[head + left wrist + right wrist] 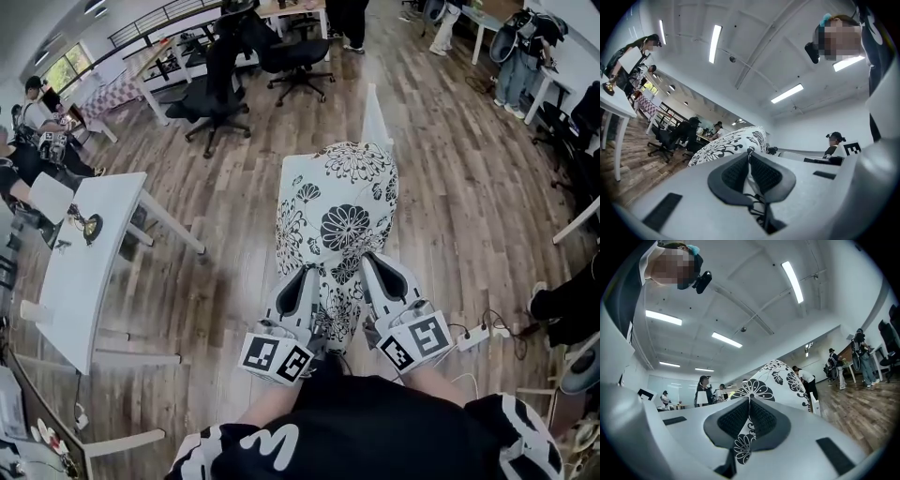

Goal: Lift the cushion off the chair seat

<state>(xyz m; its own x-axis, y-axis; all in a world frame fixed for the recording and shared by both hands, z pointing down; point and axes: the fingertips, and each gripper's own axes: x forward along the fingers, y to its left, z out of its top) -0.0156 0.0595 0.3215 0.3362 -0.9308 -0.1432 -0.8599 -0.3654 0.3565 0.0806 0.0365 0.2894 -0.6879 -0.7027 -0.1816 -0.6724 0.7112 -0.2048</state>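
Note:
The cushion [339, 225], white with black flower print, hangs in the air between my two grippers, well above the wood floor. The left gripper [302, 278] is shut on its near edge on the left side, and the right gripper [372, 270] is shut on the same edge on the right. In the left gripper view the pads [749, 154] pinch the fabric and the cushion [729, 144] stretches away beyond them. The right gripper view shows its jaws [750, 403] clamped on the printed cloth [780, 378]. A white chair [376, 114] shows past the cushion's far end, mostly hidden by it.
A white table [89, 267] stands at the left with a small dark object on it. Black office chairs [214, 101] [298, 58] stand farther off. A power strip [474, 336] with cables lies on the floor at the right. People stand along the room's edges.

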